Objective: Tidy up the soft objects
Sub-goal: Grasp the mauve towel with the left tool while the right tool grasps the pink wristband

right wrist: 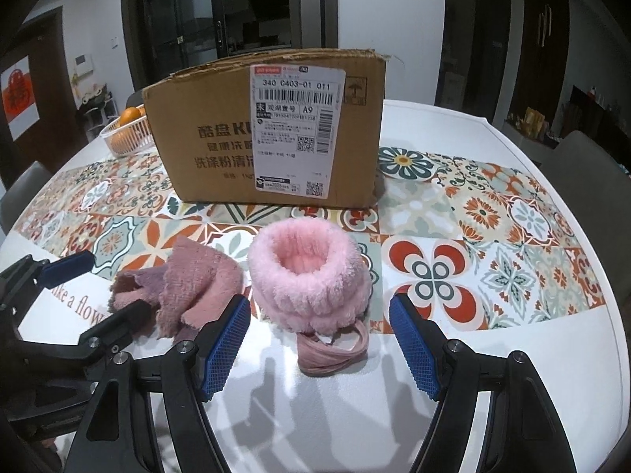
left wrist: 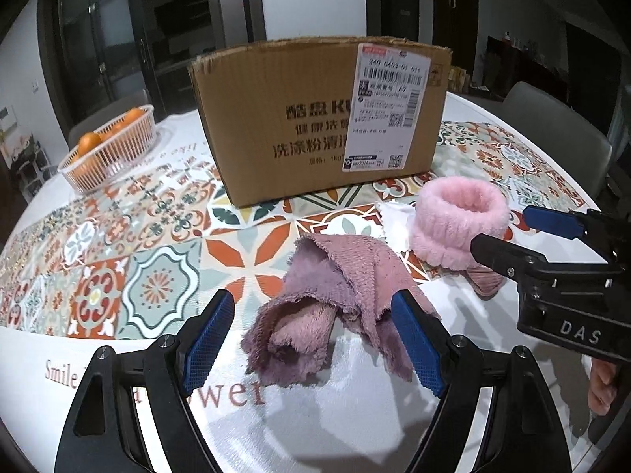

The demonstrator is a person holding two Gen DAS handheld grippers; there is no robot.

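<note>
The left hand-held gripper is spreading apart around the purple cloth; the right hand-held gripper is standing apart, flanking the pink band on the tabletop.

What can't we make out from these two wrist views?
- Cardboard box interior: both views, hidden by its front wall.
- White cloth: left view, mostly behind the pink fluffy band; unseen in right view.
- Box print: both views, covered by the shipping label.
</note>
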